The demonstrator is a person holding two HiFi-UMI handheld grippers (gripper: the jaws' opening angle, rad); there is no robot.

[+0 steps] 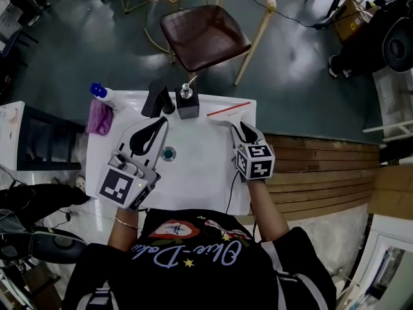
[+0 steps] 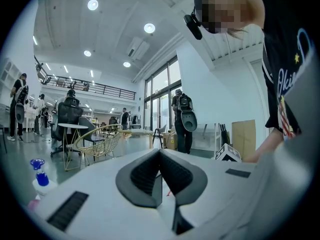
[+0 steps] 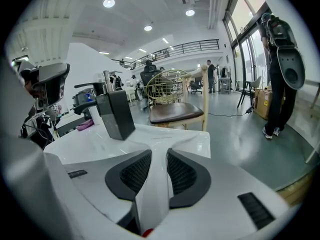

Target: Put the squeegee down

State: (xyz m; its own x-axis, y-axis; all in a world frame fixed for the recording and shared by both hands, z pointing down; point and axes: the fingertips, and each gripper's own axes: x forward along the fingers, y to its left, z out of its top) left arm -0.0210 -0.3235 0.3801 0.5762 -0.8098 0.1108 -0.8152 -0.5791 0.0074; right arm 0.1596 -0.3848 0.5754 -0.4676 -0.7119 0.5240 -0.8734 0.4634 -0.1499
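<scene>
The squeegee has a thin red blade (image 1: 229, 108) lying along the back right rim of the white sink (image 1: 206, 176). Its white handle (image 3: 152, 184) runs back between the jaws of my right gripper (image 1: 244, 132), which is shut on it. In the right gripper view the right gripper (image 3: 159, 156) points over the sink's far corner toward the chair. My left gripper (image 1: 153, 129) hovers over the basin's left side, just behind the drain (image 1: 168, 152). In its own view the left gripper (image 2: 160, 156) has its pads touching, with nothing held.
A black faucet (image 1: 155, 100) and a black soap dispenser (image 1: 187, 103) stand at the sink's back edge. A blue-capped bottle (image 1: 100, 92) and a purple cloth (image 1: 100, 117) sit at the back left. A brown-seated chair (image 1: 203, 34) stands beyond. Wooden boards (image 1: 316, 166) lie to the right.
</scene>
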